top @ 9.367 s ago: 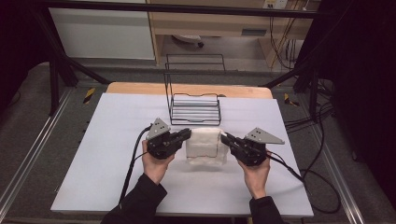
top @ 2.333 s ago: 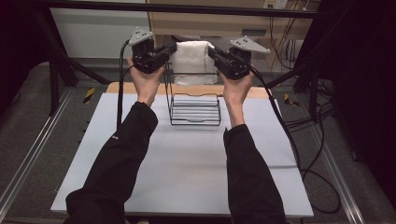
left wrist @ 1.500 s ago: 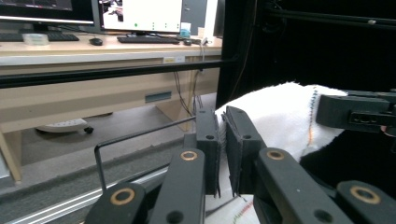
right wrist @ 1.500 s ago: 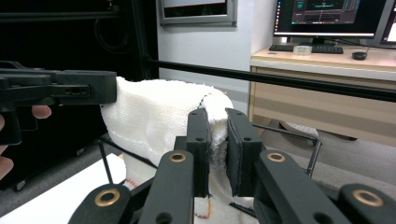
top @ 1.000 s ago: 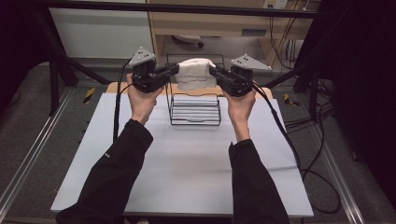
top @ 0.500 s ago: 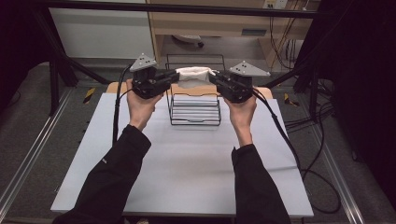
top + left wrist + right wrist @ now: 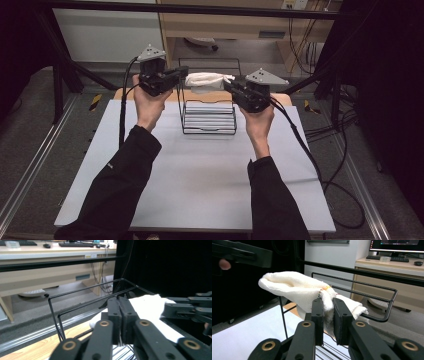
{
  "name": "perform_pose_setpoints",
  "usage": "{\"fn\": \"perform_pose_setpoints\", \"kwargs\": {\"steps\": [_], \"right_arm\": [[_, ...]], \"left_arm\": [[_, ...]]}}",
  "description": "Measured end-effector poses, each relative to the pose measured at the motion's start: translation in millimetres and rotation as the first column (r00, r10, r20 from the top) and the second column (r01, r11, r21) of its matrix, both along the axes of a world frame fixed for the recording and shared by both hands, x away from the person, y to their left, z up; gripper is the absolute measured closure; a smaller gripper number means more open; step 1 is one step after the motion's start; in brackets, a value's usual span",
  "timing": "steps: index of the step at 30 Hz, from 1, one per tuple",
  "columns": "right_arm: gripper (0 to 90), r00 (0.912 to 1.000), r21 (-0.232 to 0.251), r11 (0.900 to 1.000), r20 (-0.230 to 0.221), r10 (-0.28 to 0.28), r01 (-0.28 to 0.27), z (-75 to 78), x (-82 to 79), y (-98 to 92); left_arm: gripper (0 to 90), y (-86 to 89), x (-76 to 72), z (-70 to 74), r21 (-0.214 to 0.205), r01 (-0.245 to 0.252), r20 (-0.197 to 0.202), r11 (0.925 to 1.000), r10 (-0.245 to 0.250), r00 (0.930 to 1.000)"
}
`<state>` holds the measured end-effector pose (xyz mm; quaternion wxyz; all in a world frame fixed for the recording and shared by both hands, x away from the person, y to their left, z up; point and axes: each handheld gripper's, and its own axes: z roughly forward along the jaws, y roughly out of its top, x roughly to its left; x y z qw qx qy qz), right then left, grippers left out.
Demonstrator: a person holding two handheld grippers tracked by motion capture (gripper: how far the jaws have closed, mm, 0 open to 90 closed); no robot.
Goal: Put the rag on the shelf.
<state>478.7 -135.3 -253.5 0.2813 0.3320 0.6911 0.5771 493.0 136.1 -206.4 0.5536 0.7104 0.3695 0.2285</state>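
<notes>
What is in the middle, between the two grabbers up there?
A white cloth hangs stretched between the left gripper and the right gripper, above the wire rack. The high view shows it best.

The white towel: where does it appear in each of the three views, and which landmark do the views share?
High view: the white towel hangs upper centre, between the left gripper and the right gripper.
Left gripper view: right of centre, behind this gripper's closed jaws.
Right gripper view: centre, with a fold pinched between this gripper's jaws.
Shared landmark: the black wire rack.
</notes>
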Motion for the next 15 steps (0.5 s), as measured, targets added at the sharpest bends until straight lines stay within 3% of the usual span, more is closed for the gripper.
{"fn": "perform_pose_setpoints", "kwargs": {"steps": [3,15], "right_arm": [[80.0,1.0,0.003,1.0,0.001,0.0,0.0,-0.2,-0.1,-0.4],[78.1,1.0,-0.016,0.9998,0.004,0.008,-0.008,-3.4,-3.2,-0.7]], "left_arm": [[89.3,-4.2,4.3,-2.4,-0.015,0.015,-0.022,0.9998,-0.015,0.9996],[89.4,-8.5,3.1,-28.2,0.013,0.078,-0.07,0.9969,-0.077,0.9946]]}}
